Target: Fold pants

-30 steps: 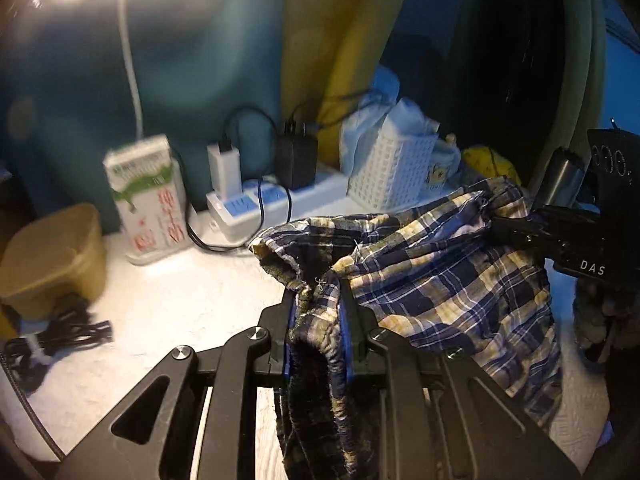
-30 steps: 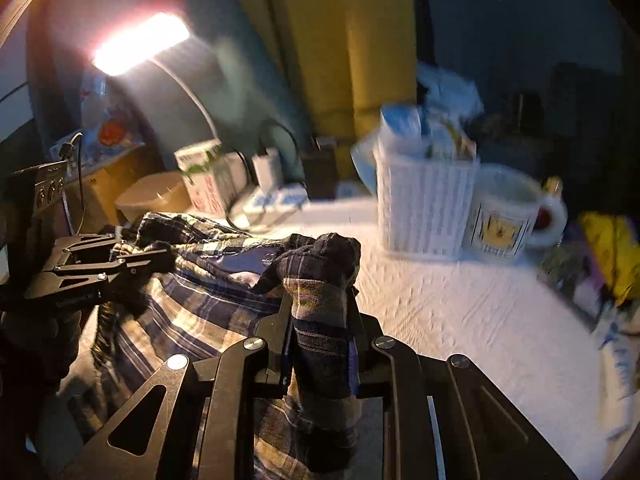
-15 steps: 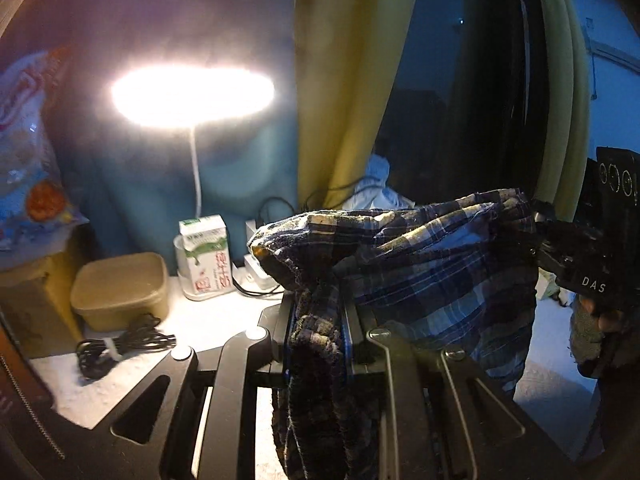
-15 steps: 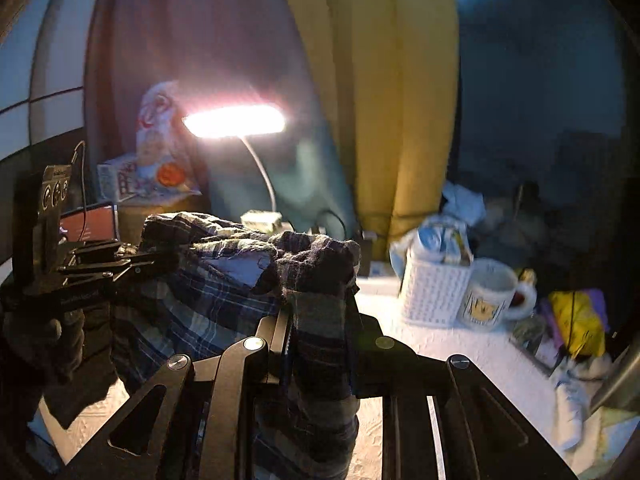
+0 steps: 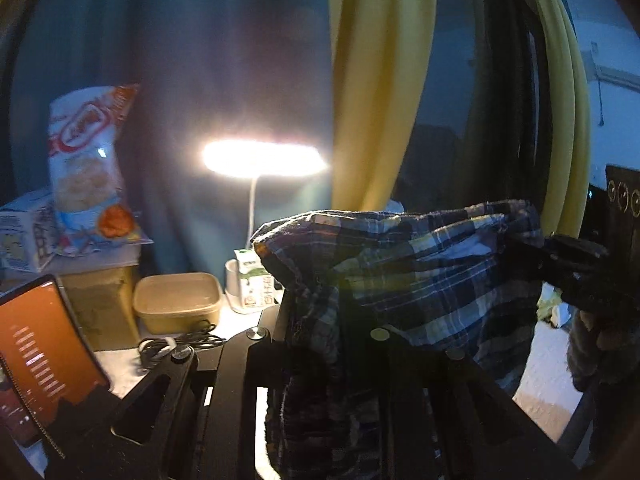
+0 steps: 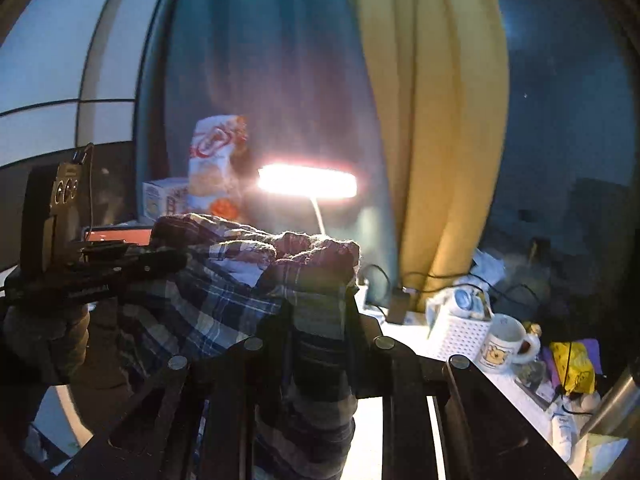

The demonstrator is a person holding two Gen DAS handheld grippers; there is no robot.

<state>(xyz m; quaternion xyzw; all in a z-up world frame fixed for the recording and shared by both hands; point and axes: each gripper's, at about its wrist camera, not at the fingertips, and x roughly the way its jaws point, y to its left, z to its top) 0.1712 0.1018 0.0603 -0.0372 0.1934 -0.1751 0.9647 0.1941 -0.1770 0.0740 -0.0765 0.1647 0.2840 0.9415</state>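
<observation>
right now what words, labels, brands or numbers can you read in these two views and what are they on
None can be read in full.
Red script logo on the white and orange snack bag: too blurred.
Green and red print on the small white carton: too small.
Print on the pale blue box under the bag: blurred.
White bars on the orange phone screen: no legible characters.
Yellow picture on the white mug: no words legible.

My room is dim; only the glowing white oblong desk lamp (image 5: 262,159) flares with glare, silhouetting what I hold. Fisheye edges bend, and the background looks soft.
</observation>
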